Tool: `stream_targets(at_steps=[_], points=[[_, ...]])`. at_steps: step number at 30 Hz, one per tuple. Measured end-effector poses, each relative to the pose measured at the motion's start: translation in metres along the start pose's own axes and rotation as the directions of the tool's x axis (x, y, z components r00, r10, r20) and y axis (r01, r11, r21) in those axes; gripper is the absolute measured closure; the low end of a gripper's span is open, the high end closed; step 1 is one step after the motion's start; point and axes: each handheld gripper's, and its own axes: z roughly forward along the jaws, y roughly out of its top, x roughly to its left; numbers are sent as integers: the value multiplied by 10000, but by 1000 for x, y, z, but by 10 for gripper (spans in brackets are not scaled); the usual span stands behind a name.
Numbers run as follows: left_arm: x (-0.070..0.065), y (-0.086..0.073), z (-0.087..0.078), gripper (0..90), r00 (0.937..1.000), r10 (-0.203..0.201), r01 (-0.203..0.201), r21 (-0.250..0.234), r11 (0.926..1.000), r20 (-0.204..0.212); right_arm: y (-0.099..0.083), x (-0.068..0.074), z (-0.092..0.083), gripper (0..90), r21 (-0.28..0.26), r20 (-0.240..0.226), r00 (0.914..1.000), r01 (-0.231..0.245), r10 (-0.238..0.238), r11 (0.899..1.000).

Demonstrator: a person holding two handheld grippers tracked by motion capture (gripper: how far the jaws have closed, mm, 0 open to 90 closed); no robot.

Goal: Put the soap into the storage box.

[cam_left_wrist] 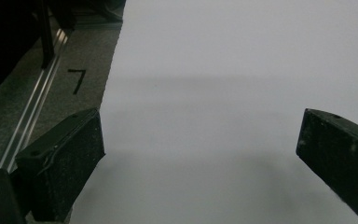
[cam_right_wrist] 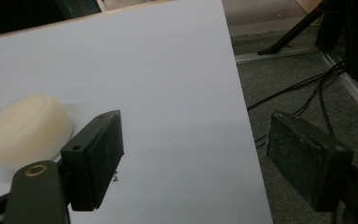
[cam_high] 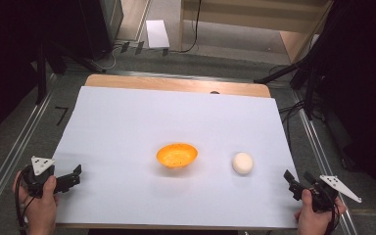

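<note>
Both grippers rest at the near edge of the white sheet [cam_high: 176, 117], each held in a hand. Right gripper [cam_high: 297, 183] sits at the sheet's near right corner with its jaws apart and nothing between them; in the right gripper view [cam_right_wrist: 193, 154] one jaw hangs over the sheet and the other over the grey floor beside it. Just ahead and to its left lies a cream round bun [cam_high: 242, 163], near but not touching. Farther left of the bun, apart from it, stands an orange bowl [cam_high: 176, 154]. Left gripper [cam_high: 69, 178] lies at the near left edge, jaws spread wide over bare sheet, holding nothing.
</note>
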Motion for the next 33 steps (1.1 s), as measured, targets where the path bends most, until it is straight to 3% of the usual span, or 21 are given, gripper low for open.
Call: stream_targets(at_steps=[6,9,13,14,15,16,17,18,19,20,23,25,26,31,33], points=[[-1,0,0,15,9999,105,-105,-41,9999,-72,5,8,-2,249,205,-128,9988,471,-469,9987],[-2,0,-1,15,9998,170,-171,-34,9998,-116,12,12,-2,320,522,-120,9961,880,-875,9947],[-2,-1,-1,16,9997,203,-204,-79,9998,-123,25,22,1,361,1025,-896,9820,1752,-1663,9792],[-2,-1,-1,16,9997,197,-198,-78,9998,-127,29,30,3,362,1231,-893,9757,2101,-2000,9699],[-2,-1,-1,16,9997,191,-192,-72,9998,-130,29,30,3,362,1231,-893,9757,2101,-2000,9699],[-2,-1,-1,16,9997,203,-204,-79,9998,-139,32,34,4,362,1440,-823,9701,2383,-2284,9605],[-2,-1,-1,16,9996,227,-228,-97,9997,-151,36,43,8,361,1891,-817,9612,2745,-2635,9428],[-2,-1,-1,16,9996,227,-228,-97,9997,-151,39,47,9,349,2383,-976,9644,2625,-2459,9351],[-3,-1,-1,16,9996,243,-244,-81,9997,-174,39,47,9,349,2383,-976,9644,2625,-2459,9351],[-3,-1,-1,16,9994,274,-276,-90,9996,-210,41,51,14,278,2750,-1723,9612,2569,-2154,9265],[-3,-1,-1,16,9992,281,-285,-125,9995,-284,42,53,16,256,2942,-1915,9600,2549,-2044,9211],[-3,-1,-1,16,9993,263,-266,-115,9996,-257,46,57,19,217,3185,-1963,9551,2760,-2218,9068],[-3,-1,-1,16,9994,255,-258,-108,9996,-250,46,57,19,217,3185,-1963,9551,2760,-2218,9068],[-4,-1,-1,16,9988,371,-373,-56,9993,-316,52,67,26,159,3908,-1899,9323,3593,-3077,8475],[-5,-1,0,16,9987,404,-407,-62,9992,-324,55,73,31,153,4185,-2324,9287,3638,-2891,8321]])
